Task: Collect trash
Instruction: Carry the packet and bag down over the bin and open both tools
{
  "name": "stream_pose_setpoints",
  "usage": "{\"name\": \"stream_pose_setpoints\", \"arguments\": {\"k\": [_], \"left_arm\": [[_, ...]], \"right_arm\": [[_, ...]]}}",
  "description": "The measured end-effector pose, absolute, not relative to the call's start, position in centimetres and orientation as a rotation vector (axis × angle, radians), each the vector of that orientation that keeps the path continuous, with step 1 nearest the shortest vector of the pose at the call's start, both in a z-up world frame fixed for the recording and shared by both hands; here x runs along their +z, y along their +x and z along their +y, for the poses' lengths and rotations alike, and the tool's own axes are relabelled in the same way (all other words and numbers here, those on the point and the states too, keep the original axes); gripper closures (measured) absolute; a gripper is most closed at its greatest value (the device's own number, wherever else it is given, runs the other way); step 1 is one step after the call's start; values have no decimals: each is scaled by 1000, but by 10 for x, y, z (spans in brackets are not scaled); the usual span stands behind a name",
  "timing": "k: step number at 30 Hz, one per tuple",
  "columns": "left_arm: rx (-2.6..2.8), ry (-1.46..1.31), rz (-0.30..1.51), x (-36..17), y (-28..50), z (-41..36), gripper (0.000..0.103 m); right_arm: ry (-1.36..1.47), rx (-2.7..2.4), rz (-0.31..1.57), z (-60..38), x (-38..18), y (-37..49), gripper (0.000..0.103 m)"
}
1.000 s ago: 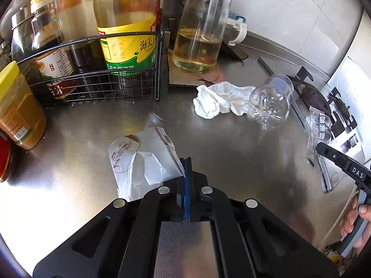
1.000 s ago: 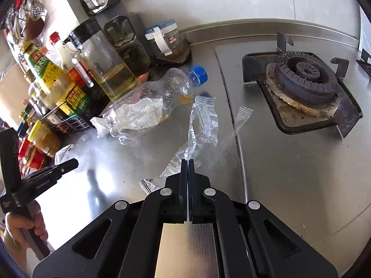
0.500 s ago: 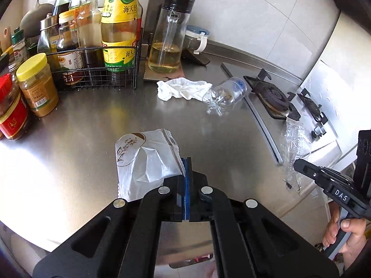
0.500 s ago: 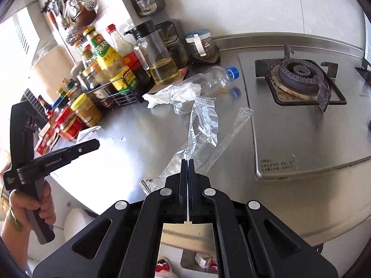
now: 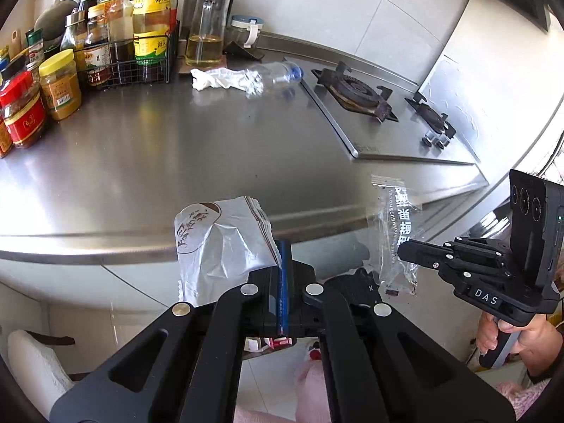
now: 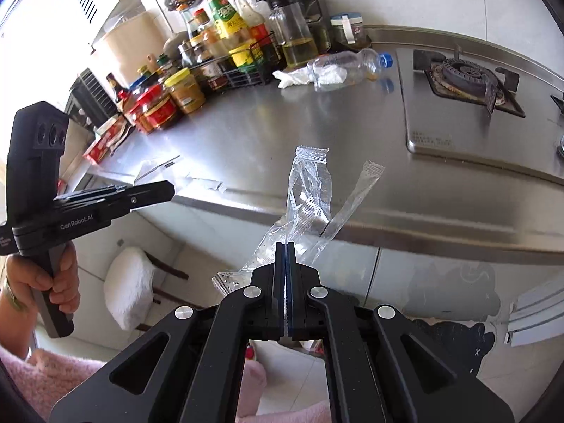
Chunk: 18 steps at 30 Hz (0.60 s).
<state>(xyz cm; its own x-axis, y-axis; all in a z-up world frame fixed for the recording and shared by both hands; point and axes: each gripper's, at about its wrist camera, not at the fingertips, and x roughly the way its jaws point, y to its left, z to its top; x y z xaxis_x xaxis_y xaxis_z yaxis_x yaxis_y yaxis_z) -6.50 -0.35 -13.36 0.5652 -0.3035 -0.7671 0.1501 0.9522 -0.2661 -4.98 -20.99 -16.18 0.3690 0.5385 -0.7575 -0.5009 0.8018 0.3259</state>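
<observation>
The left hand-held gripper (image 5: 282, 264) is clamping fully shut on a silver foil wrapper (image 5: 218, 246), and the right hand-held gripper (image 6: 285, 257) is pinching clear plastic wrappers (image 6: 306, 197). Both loads are hanging ahead of the tabletop (image 5: 211, 148) edge. The crushed bottle (image 6: 345, 65) and tissue (image 5: 215, 79) are lying far ahead, long axis crosswise, nearer the right.

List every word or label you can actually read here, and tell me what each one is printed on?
"DAS": on the right gripper.
"GenRobot.AI": on the left gripper.
"BAZHENHUANGUOSHU": on the clear wrapper, beside Chinese characters.
Brown Chinese characters on the silver pouch, bottle and jar labels, stove plate print: too blurred or small to read.
</observation>
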Motion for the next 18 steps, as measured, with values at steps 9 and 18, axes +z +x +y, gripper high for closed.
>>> {"name": "stream_pose_setpoints", "arguments": {"k": [9,18], "left_arm": [[-312,-183,1089,-199,-79,-33,103],[-281,-272,1253,-308,-40,-41,103]], "right_arm": [[35,689,1170,-215,-242,-84,101],[65,670,1346,-199,-356,-80,101]]}}
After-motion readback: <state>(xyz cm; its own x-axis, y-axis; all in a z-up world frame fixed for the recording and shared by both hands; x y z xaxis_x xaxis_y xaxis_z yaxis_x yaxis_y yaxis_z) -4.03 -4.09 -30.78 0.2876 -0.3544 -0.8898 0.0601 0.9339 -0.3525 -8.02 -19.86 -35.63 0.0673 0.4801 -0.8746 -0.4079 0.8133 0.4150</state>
